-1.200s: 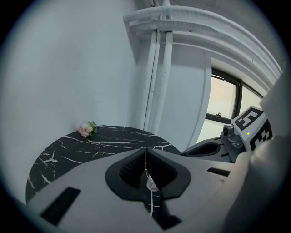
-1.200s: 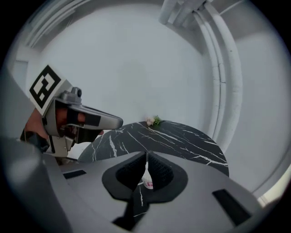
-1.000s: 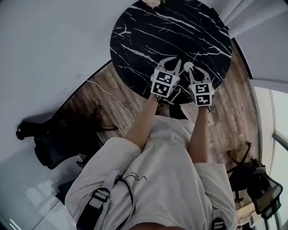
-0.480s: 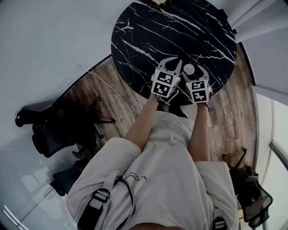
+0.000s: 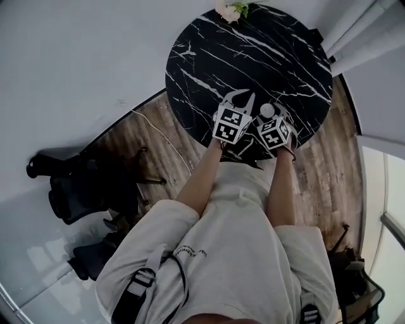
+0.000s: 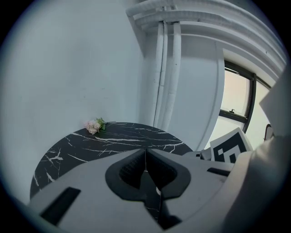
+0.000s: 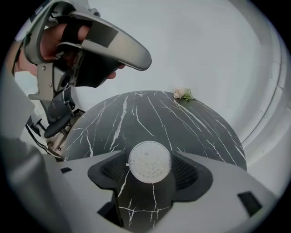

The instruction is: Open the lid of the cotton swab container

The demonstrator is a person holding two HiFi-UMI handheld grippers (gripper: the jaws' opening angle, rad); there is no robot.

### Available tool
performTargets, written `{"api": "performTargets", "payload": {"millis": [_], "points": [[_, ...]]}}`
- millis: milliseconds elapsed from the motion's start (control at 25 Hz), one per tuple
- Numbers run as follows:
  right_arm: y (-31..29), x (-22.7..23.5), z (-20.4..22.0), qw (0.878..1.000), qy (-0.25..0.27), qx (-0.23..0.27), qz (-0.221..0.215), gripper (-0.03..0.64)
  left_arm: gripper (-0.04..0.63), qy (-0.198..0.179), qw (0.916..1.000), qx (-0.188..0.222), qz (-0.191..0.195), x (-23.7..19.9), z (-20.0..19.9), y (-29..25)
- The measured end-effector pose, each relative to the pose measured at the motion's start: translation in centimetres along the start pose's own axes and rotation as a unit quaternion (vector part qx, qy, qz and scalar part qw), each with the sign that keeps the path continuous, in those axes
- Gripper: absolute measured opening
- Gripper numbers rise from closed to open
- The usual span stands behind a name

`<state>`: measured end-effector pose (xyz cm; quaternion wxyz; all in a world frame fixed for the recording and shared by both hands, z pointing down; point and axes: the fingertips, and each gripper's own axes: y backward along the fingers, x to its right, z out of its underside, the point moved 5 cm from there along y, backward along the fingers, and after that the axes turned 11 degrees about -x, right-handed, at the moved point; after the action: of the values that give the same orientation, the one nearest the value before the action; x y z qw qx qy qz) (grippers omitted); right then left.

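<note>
The cotton swab container (image 5: 267, 111) is a small round white tub with its lid on, standing near the front edge of the black marble table (image 5: 253, 50). My right gripper (image 5: 268, 116) is tilted down over it, and its jaws have just been opening. In the right gripper view the container (image 7: 150, 161) sits between the wide-spread pads of the right gripper (image 7: 150, 164), which do not press on it. My left gripper (image 5: 240, 96) hovers just left of the container, shut with nothing in it. In the left gripper view the left gripper (image 6: 145, 152) shows closed tips and the container is hidden.
A small pink flower bunch (image 5: 231, 9) lies at the table's far edge, also in the left gripper view (image 6: 94, 126). Dark office chairs (image 5: 76, 190) stand on the wooden floor at the left. White wall and curtains ring the table.
The right gripper has gone from shut beside the container to open, and has sunk so its jaws now straddle the container. The left gripper has hardly moved.
</note>
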<state>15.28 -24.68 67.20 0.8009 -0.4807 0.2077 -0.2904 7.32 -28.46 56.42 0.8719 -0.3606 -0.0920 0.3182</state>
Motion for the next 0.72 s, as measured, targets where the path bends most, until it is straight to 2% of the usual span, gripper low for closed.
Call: {"api": "performTargets", "payload": {"millis": [240, 520, 720], "points": [[-0.3, 0.5, -0.4, 1.0, -0.018, 0.007, -0.012, 0.296, 0.025, 0.004, 1.0, 0.003, 0.0, -0.5, -0.1, 0.0], [2.7, 3.8, -2.9, 0.994, -0.092, 0.048, -0.03, 0.296, 0.025, 0.009, 0.9998, 0.018, 0.001, -1.0, -0.8, 0.0], [6.9, 7.2, -5.4, 0.989, -0.126, 0.08, -0.008, 0.296, 0.025, 0.001, 0.9997, 0.025, 0.003, -1.3, -1.3, 0.2]]}}
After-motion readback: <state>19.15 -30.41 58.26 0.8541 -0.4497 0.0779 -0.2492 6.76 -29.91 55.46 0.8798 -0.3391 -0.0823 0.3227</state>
